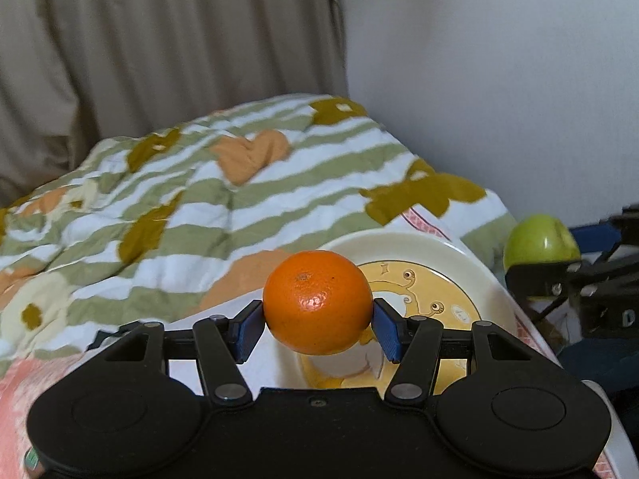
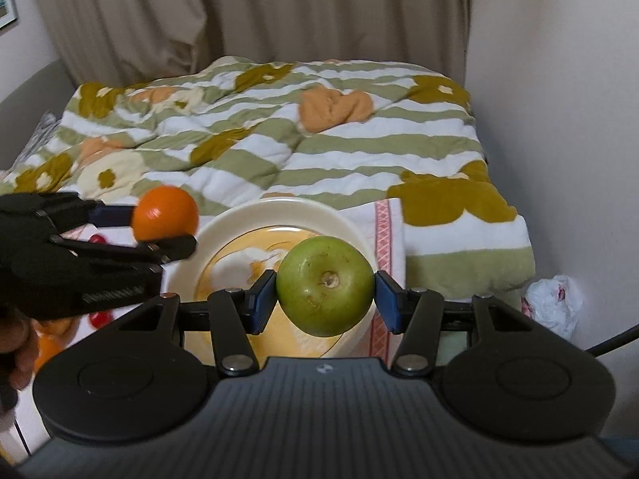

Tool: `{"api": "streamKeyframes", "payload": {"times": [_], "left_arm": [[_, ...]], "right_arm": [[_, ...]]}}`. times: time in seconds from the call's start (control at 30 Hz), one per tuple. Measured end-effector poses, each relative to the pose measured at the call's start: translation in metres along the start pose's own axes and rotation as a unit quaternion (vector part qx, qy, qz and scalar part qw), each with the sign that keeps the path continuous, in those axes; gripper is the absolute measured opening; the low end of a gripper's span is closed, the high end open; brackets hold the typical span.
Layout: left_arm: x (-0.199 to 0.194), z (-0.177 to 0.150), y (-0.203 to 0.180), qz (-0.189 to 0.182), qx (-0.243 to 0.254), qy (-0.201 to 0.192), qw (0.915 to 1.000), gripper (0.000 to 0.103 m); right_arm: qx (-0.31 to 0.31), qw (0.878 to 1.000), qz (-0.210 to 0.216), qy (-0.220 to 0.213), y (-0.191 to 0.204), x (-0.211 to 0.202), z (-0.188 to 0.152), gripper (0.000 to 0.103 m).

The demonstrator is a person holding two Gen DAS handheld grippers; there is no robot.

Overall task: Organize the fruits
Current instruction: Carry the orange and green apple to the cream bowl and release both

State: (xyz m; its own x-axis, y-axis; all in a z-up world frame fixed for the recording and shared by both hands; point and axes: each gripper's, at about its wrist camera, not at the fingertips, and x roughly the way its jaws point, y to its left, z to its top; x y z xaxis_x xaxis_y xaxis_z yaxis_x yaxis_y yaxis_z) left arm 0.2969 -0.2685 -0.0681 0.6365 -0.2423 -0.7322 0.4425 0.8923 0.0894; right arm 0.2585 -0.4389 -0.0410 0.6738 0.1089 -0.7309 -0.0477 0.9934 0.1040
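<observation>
My left gripper (image 1: 318, 321) is shut on an orange (image 1: 317, 301) and holds it above the left part of a cream plate (image 1: 485, 275) with a yellow cartoon print. My right gripper (image 2: 325, 299) is shut on a green apple (image 2: 325, 285) and holds it above the same plate (image 2: 347, 215). In the left wrist view the apple (image 1: 539, 241) and the right gripper show at the right edge. In the right wrist view the orange (image 2: 165, 213) and the left gripper (image 2: 167, 231) show at the left, beside the plate's left rim.
The plate rests on a white cloth with a pink border (image 2: 383, 223). A striped green and white quilt (image 2: 279, 147) covers the bed behind. Curtains hang at the back and a wall stands on the right. A white plastic bag (image 2: 553, 303) lies low right. Red and orange things (image 2: 98, 319) lie at the left.
</observation>
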Motion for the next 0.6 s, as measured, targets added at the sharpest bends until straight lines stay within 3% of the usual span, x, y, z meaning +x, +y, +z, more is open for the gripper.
{"api": "streamKeyframes", "payload": {"times": [0.4,0.47,0.53,0.57,0.6], "left_arm": [[0.075,0.006,-0.018,-0.036,0.063,0.041,0.9965,0.063],[0.075,0.005,-0.021,-0.034,0.074,0.031,0.9962,0.063],[0.074,0.006,-0.022,-0.035,0.081,0.023,0.9959,0.071],[0.071,0.006,-0.023,-0.040,0.080,0.018,0.9958,0.088],[0.068,0.006,-0.022,-0.041,0.079,0.012,0.9960,0.099]], "right_arm": [[0.048,0.998,-0.034,0.023,-0.022,0.038,0.009,0.068],[0.053,0.998,-0.039,0.023,-0.024,0.038,0.009,0.068],[0.056,0.997,-0.042,0.022,-0.025,0.038,0.009,0.068],[0.058,0.997,-0.043,0.021,-0.026,0.037,0.010,0.068],[0.058,0.997,-0.044,0.020,-0.026,0.037,0.010,0.068]]}}
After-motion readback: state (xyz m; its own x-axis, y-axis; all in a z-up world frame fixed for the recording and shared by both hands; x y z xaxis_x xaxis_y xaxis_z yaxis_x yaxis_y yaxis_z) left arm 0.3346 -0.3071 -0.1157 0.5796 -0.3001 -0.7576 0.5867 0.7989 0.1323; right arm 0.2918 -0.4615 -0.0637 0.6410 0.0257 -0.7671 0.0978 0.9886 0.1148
